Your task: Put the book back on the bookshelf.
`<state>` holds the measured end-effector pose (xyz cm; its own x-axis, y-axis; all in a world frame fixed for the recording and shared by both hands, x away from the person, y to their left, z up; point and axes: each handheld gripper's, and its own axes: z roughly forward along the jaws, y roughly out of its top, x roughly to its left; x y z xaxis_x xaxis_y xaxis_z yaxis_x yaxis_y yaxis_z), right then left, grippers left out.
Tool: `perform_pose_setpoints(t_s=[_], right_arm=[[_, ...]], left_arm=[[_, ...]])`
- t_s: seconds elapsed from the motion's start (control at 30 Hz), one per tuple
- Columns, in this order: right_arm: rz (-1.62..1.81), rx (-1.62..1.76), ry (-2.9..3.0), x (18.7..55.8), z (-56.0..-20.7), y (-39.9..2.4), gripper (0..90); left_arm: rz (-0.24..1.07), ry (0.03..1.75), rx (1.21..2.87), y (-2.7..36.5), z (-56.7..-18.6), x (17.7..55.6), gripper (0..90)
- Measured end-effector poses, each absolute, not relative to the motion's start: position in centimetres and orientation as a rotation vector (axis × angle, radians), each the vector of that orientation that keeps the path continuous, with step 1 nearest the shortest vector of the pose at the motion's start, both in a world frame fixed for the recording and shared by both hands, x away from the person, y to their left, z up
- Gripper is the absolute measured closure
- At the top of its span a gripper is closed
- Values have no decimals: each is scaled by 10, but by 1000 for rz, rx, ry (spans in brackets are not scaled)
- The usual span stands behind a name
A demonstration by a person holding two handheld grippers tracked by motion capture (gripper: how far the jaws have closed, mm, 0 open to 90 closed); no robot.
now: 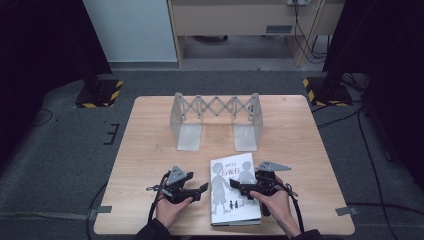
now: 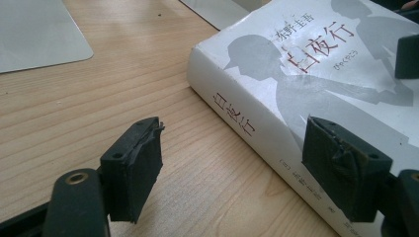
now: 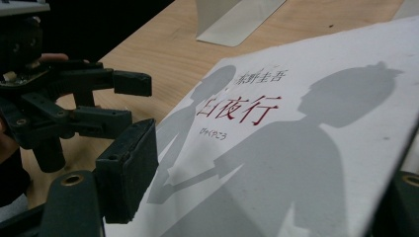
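Note:
A thick white book with grey silhouettes and red characters on its cover lies flat near the table's front edge. My left gripper sits just left of the book, pointing at its spine. In the left gripper view its jaws stand open, one over bare wood, one over the book, with nothing pinched. My right gripper reaches in from the book's right side. In the right gripper view one jaw lies above the cover. The book's edge largely hides the other jaw, and contact is unclear. The left gripper shows beyond.
A grey expanding book rack with two flat base plates stands at the back middle of the wooden table. Black stands with yellow-striped bases sit on the floor beyond both rear corners.

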<state>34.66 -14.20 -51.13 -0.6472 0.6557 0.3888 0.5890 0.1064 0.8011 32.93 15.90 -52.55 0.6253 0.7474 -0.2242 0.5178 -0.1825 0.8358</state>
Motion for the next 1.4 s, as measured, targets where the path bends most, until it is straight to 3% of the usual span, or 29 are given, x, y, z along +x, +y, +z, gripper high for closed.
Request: perform_pose_setpoints(t_s=[0.53,0.9,1.4], right_arm=[[1619,1325,2280,350,-516,-140,257],[1628,1388,2235,352,-518,-143,379],[1706,1534,2181,355,-514,-152,618]], left_arm=[[259,984,1859,153,-527,328,229],[254,981,1848,153,-527,329,230],[202,968,1805,151,-525,328,225]])
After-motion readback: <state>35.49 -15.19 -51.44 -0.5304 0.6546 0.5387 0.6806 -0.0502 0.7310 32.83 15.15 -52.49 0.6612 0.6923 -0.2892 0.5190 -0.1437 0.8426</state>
